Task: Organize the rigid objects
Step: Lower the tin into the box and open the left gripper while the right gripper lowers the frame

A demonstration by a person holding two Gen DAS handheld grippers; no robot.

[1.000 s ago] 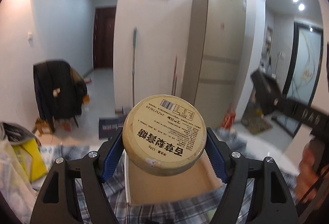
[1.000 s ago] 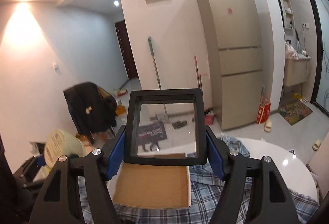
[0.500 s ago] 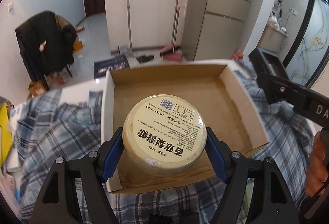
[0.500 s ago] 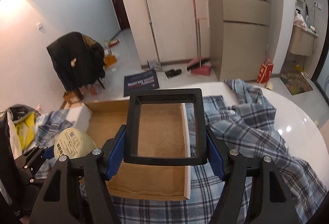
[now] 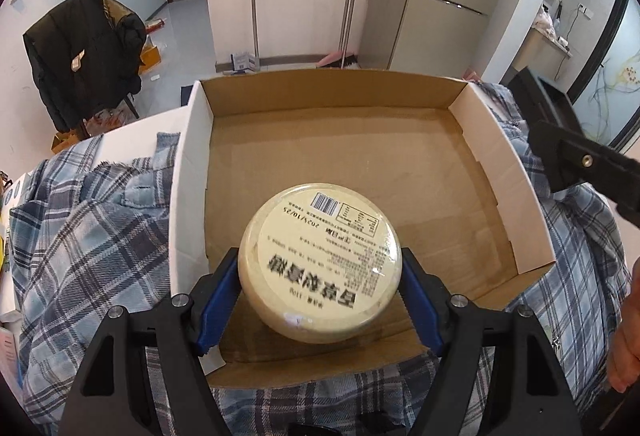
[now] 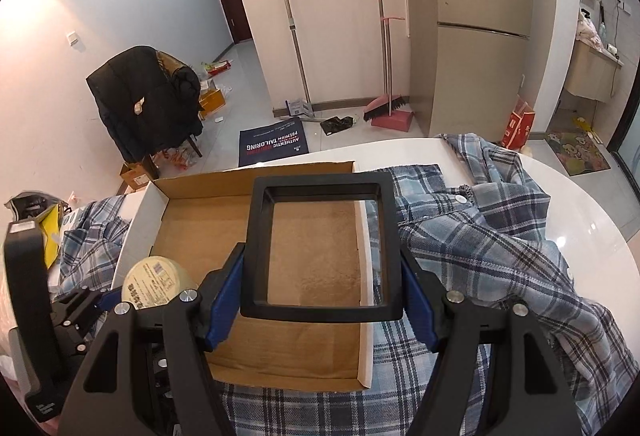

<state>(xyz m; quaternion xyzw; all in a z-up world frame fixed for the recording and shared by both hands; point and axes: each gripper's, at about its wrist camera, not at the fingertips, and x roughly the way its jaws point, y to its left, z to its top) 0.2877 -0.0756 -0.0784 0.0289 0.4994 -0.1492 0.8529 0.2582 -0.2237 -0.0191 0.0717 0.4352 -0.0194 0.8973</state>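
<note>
Round cream tub (image 5: 320, 268) is clamped between left gripper (image 5: 320, 292) pads; square black frame (image 6: 322, 250) is gripped by right gripper (image 6: 322, 296), over cardboard box (image 5: 500, 172).

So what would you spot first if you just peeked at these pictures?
Probably the round cream tub, squeezed in the left gripper over the near corner of the open cardboard box. Next, the black square frame clamped in the right gripper, above the same box, which sits on a blue plaid shirt.
</note>
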